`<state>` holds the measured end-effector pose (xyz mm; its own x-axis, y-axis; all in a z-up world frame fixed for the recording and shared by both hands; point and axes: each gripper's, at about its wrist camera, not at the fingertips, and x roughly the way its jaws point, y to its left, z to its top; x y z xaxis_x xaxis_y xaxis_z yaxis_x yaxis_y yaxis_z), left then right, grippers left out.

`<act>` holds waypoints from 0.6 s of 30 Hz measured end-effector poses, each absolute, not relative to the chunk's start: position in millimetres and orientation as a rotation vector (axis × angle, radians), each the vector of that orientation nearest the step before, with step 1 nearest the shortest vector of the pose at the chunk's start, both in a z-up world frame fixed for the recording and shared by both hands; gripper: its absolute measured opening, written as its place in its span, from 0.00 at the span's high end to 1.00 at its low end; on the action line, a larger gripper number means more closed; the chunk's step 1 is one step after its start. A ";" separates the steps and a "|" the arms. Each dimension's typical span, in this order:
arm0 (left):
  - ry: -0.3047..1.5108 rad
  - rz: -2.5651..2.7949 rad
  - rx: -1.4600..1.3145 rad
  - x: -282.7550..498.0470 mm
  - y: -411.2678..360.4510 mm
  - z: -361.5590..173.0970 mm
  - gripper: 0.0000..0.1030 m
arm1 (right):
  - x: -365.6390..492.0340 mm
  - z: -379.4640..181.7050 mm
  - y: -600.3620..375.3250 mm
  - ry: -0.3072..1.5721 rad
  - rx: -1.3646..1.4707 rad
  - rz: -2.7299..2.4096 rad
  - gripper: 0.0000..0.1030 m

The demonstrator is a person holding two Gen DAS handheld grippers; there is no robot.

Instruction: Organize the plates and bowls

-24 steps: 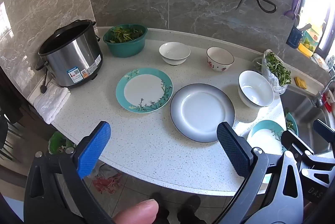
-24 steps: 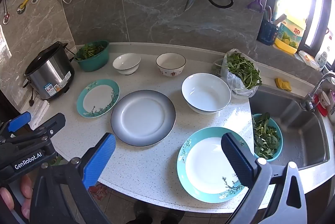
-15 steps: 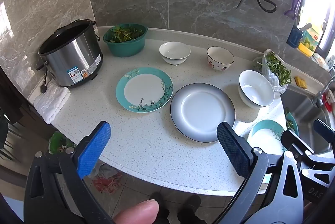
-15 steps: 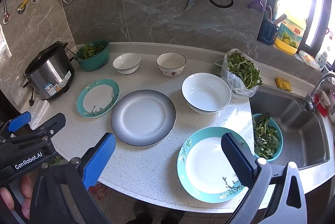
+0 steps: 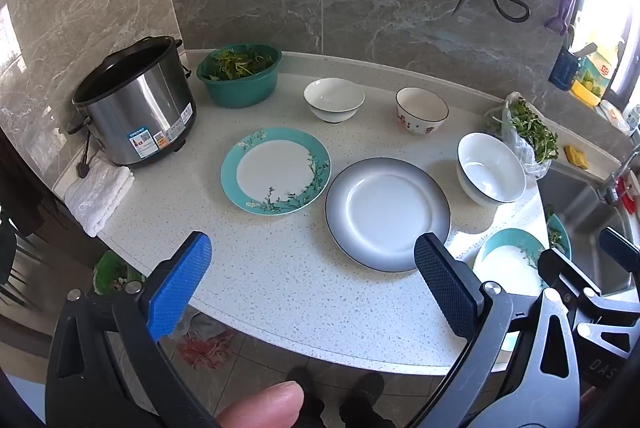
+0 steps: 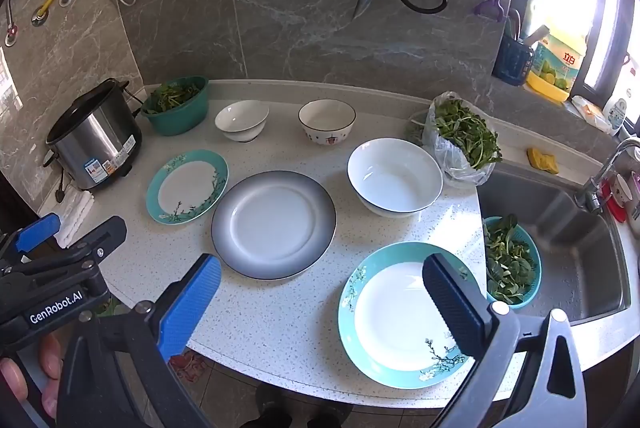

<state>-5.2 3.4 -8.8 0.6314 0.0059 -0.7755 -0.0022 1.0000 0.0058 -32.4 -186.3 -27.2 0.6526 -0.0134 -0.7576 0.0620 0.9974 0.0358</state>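
Observation:
On the speckled counter lie a teal floral plate (image 5: 276,170) at the left, a grey-rimmed plate (image 5: 387,214) in the middle and a second teal floral plate (image 6: 408,312) at the front right. Behind them stand a small white bowl (image 5: 334,99), a patterned bowl (image 5: 421,109) and a large white bowl (image 6: 394,175). My left gripper (image 5: 312,288) is open and empty above the counter's front edge. My right gripper (image 6: 320,308) is open and empty, with its right finger over the front teal plate.
A steel cooker pot (image 5: 136,104) and a folded white towel (image 5: 98,192) are at the left. A green basin of greens (image 5: 240,74) is at the back. A bag of greens (image 6: 460,140) lies by the sink (image 6: 560,228), which holds a teal colander (image 6: 512,262).

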 end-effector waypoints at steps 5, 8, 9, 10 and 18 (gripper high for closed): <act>0.889 0.005 0.006 -4.5 3.1 -9.4 0.00 | -31.3 -28.3 -186.7 0.861 0.060 -0.042 0.00; 0.890 0.008 0.006 -3.7 3.0 -10.7 0.00 | -30.5 -27.2 -188.1 0.862 0.061 -0.041 0.00; 0.890 0.008 0.006 -3.7 3.0 -10.8 0.00 | -30.3 -26.5 -188.7 0.863 0.061 -0.040 0.00; 0.892 0.010 0.005 -1.6 2.3 -12.3 0.00 | -30.2 -25.5 -189.4 0.862 0.060 -0.041 0.00; 0.970 -0.017 -0.044 15.6 5.0 -48.5 0.00 | -23.9 -42.6 -194.3 0.897 0.083 0.032 0.00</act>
